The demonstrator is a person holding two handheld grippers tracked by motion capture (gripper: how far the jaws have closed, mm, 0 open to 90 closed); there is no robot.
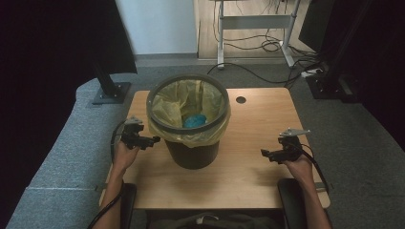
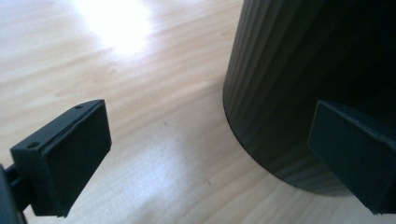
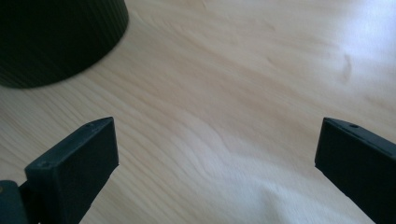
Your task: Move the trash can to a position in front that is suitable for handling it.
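Bin (image 1: pixel 193 145), black and ribbed with a yellow liner (image 1: pixel 200 95) folded over its grey rim and something blue (image 1: pixel 195 120) lying in the bottom, stands upright at the middle of the wooden table (image 1: pixel 253 176). Left gripper (image 1: pixel 143 141) sits just beside the bin's left wall, jaws spread and empty, pointing at it, with one jaw already before the ribbed side in the left gripper view. Right gripper (image 1: pixel 270 155), also spread and empty, hangs well apart to the bin's right, so I judge the left the nearer for any grasp.

Dim room, dark corners; overhead glare on the table (image 2: pixel 112 28) (near tongs blurred)
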